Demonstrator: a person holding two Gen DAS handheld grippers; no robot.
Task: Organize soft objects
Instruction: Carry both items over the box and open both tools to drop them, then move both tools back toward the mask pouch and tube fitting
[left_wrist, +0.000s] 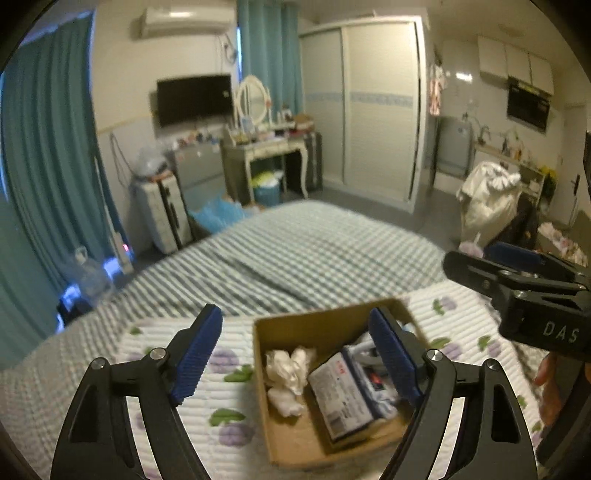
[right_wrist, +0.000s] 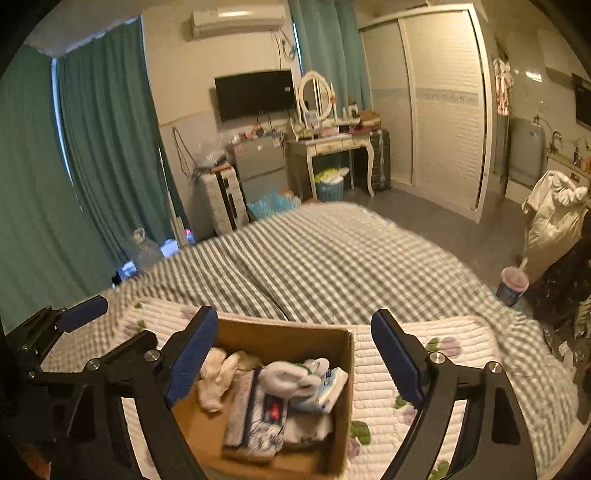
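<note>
An open cardboard box (left_wrist: 284, 328) (right_wrist: 343, 387) sits on a white quilted mat with purple flowers (left_wrist: 218, 373) (right_wrist: 461, 343) on the bed. Inside lie a crumpled white cloth (left_wrist: 288, 373) (right_wrist: 218, 373), a blue-and-white tissue pack (left_wrist: 343, 391) (right_wrist: 258, 413) and white socks (right_wrist: 295, 373). My left gripper (left_wrist: 299, 354) is open and empty, above the box. My right gripper (right_wrist: 295, 358) is open and empty over the box; it also shows in the left wrist view (left_wrist: 517, 280), to the right.
The bed has a grey checked cover (left_wrist: 295, 251) (right_wrist: 332, 258). Beyond it stand a dressing table (right_wrist: 332, 144), a wardrobe (right_wrist: 436, 107), a small fridge (right_wrist: 258, 166) and teal curtains (right_wrist: 74, 166). A cup (right_wrist: 513, 286) stands at the bed's right side.
</note>
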